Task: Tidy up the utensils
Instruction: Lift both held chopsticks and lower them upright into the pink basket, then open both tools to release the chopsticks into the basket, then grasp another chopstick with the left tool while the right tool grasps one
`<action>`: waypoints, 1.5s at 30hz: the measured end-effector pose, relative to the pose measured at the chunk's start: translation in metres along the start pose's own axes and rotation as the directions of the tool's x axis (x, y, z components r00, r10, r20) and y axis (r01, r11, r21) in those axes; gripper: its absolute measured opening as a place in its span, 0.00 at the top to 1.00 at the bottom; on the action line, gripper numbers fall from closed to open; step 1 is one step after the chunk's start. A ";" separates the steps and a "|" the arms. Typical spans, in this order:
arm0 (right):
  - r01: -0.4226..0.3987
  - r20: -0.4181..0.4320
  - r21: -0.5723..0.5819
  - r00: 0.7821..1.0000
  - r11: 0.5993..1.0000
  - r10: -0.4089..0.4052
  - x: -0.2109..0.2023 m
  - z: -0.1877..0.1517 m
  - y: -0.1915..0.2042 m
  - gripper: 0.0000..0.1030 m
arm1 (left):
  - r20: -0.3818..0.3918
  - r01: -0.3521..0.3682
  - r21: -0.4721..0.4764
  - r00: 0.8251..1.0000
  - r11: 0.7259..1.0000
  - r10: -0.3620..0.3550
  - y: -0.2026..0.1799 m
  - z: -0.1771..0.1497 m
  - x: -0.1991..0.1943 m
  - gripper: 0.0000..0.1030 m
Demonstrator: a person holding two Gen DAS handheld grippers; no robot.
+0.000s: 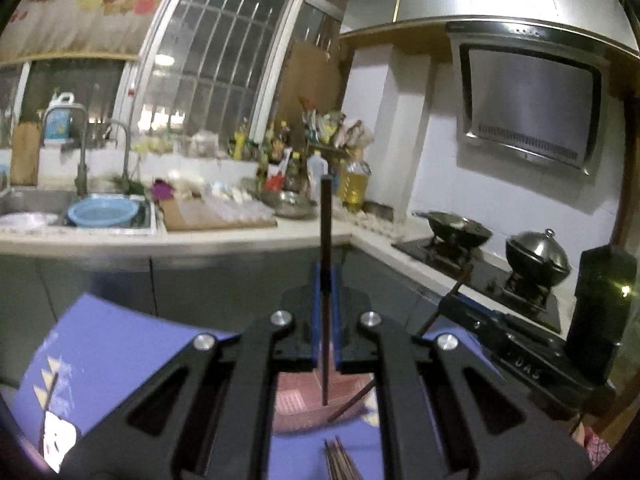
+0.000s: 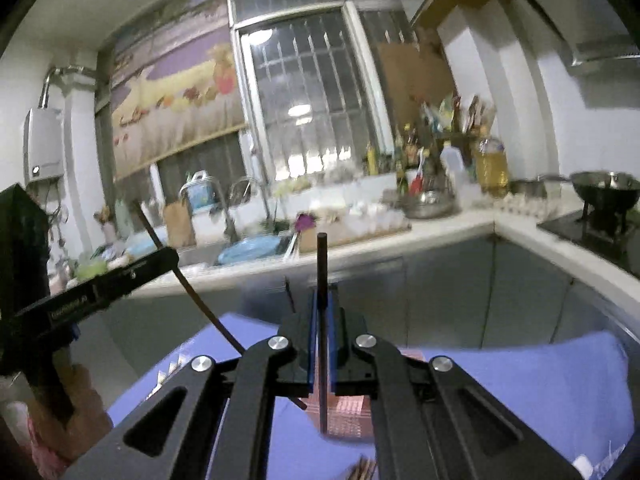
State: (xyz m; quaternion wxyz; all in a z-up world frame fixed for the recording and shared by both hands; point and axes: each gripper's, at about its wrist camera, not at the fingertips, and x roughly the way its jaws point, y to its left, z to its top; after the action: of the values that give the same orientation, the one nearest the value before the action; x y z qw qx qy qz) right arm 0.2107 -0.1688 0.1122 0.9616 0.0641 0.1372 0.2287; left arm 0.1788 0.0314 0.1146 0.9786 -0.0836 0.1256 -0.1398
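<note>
My left gripper [image 1: 326, 280] is shut on a dark chopstick [image 1: 325, 240] that stands upright between its blue pads, its lower end over a pink perforated basket [image 1: 296, 404]. My right gripper [image 2: 321, 300] is shut on another dark chopstick [image 2: 321, 264], also upright, its tip over the pink basket [image 2: 352, 416]. The right gripper also shows in the left wrist view [image 1: 460, 296] with its chopstick slanting down to the basket. The left gripper shows in the right wrist view [image 2: 160, 258]. A bundle of chopsticks [image 1: 340, 460] lies on the purple cloth [image 1: 112, 344] below.
A kitchen counter [image 1: 248, 236] runs ahead with a sink, a blue basin [image 1: 102, 210], a cutting board [image 1: 216, 216] and bottles. A stove with a wok [image 1: 456, 226] and a lidded pot [image 1: 538, 254] stands at right. The purple cloth [image 2: 520, 380] covers the near table.
</note>
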 end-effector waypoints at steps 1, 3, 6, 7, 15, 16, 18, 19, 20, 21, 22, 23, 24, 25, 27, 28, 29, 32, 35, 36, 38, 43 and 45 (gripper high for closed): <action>0.008 -0.001 -0.006 1.000 1.000 -0.008 0.008 0.004 -0.001 0.95 | -0.003 -0.019 0.020 1.000 1.000 0.019 -0.002 0.004 0.011 0.96; 0.032 -0.015 -0.021 0.999 0.999 -0.032 0.028 0.008 -0.004 0.95 | -0.031 -0.038 0.048 0.999 0.998 0.039 -0.003 0.005 0.031 0.96; 0.057 -0.066 -0.034 0.996 0.998 -0.059 0.059 -0.004 -0.010 0.95 | -0.108 -0.060 0.089 0.992 0.994 0.070 -0.002 -0.008 0.067 0.96; 0.059 -0.086 -0.029 0.994 0.998 -0.062 0.068 -0.010 -0.012 0.95 | -0.135 -0.065 0.099 0.988 0.993 0.078 0.000 -0.014 0.078 0.96; 0.050 -0.262 0.057 0.965 0.997 -0.034 0.107 -0.061 -0.029 0.94 | -0.378 -0.089 0.057 0.920 0.994 0.104 0.025 -0.083 0.141 0.93; 0.040 -0.279 0.079 0.960 0.996 -0.017 0.107 -0.064 -0.030 0.93 | -0.406 -0.089 0.037 0.909 0.995 0.096 0.030 -0.088 0.144 0.93; 0.015 -0.290 0.124 0.957 0.992 0.022 0.104 -0.067 -0.032 0.93 | -0.412 -0.099 0.003 0.907 0.995 0.091 0.036 -0.094 0.140 0.92; 0.008 -0.284 0.144 0.958 0.990 0.034 0.099 -0.066 -0.032 0.92 | -0.395 -0.108 -0.003 0.913 0.994 0.098 0.038 -0.093 0.134 0.91; -0.001 -0.273 0.163 0.961 0.987 0.046 0.093 -0.065 -0.032 0.90 | -0.388 -0.113 -0.007 0.916 0.994 0.102 0.038 -0.092 0.131 0.91; -0.006 -0.263 0.169 0.963 0.986 0.051 0.088 -0.063 -0.031 0.89 | -0.363 -0.123 -0.016 0.925 0.992 0.108 0.039 -0.088 0.120 0.90; -0.005 -0.250 0.170 0.967 0.985 0.048 0.080 -0.060 -0.028 0.83 | -0.345 -0.129 -0.022 0.932 0.991 0.113 0.039 -0.085 0.113 0.89; 0.008 -0.233 0.159 0.972 0.987 0.030 0.071 -0.057 -0.025 0.70 | -0.320 -0.137 -0.030 0.940 0.990 0.120 0.040 -0.081 0.104 0.88; 0.020 -0.220 0.148 0.975 0.989 0.014 0.064 -0.055 -0.022 0.58 | -0.284 -0.144 -0.038 0.950 0.989 0.127 0.040 -0.077 0.090 0.87; 0.035 -0.193 0.137 0.981 0.990 -0.008 0.054 -0.052 -0.019 0.35 | -0.257 -0.146 -0.043 0.958 0.988 0.131 0.040 -0.074 0.078 0.85; 0.052 -0.098 0.133 0.994 0.990 -0.039 0.027 -0.051 -0.013 0.17 | -0.217 -0.148 -0.041 0.967 0.988 0.135 0.036 -0.072 0.057 0.84; 0.056 -0.061 0.134 0.997 0.989 -0.048 0.012 -0.052 -0.010 0.13 | -0.201 -0.150 -0.037 0.970 0.988 0.140 0.035 -0.072 0.047 0.83; 0.064 -0.041 0.138 0.997 0.988 -0.058 0.004 -0.053 -0.010 0.09 | -0.186 -0.151 -0.032 0.972 0.988 0.142 0.034 -0.074 0.038 0.82; 0.097 0.042 0.194 0.993 0.976 -0.107 -0.041 -0.076 -0.007 0.04 | -0.189 -0.128 -0.005 0.974 0.992 0.124 0.029 -0.094 0.011 0.79; 0.066 -0.007 0.219 0.998 0.973 -0.066 -0.060 -0.101 -0.013 0.04 | -0.270 -0.089 0.020 0.958 0.996 0.091 0.027 -0.127 0.005 0.77; 0.078 -0.046 0.224 0.997 0.971 -0.070 -0.065 -0.117 -0.014 0.04 | -0.313 -0.071 0.029 0.947 0.997 0.076 0.027 -0.144 0.005 0.77; 0.135 -0.142 0.219 0.984 0.966 -0.105 -0.069 -0.156 -0.016 0.06 | -0.419 -0.025 0.035 0.907 0.999 0.037 0.025 -0.181 0.010 0.77; 0.198 -0.419 0.173 0.901 0.965 -0.110 -0.054 -0.246 -0.012 0.62 | -0.603 0.062 0.005 0.796 0.998 -0.047 0.015 -0.255 0.022 0.77; 0.221 -0.491 0.135 0.862 0.966 -0.129 -0.052 -0.276 -0.007 0.72 | -0.641 0.080 -0.006 0.764 0.997 -0.065 0.009 -0.274 0.022 0.77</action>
State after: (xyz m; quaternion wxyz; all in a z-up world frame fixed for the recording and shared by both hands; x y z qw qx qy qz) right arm 0.0880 -0.1816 -0.1405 0.9045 0.0826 0.3961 0.1349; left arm 0.1281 -0.0021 -0.1536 0.8718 -0.0252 0.4469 -0.1990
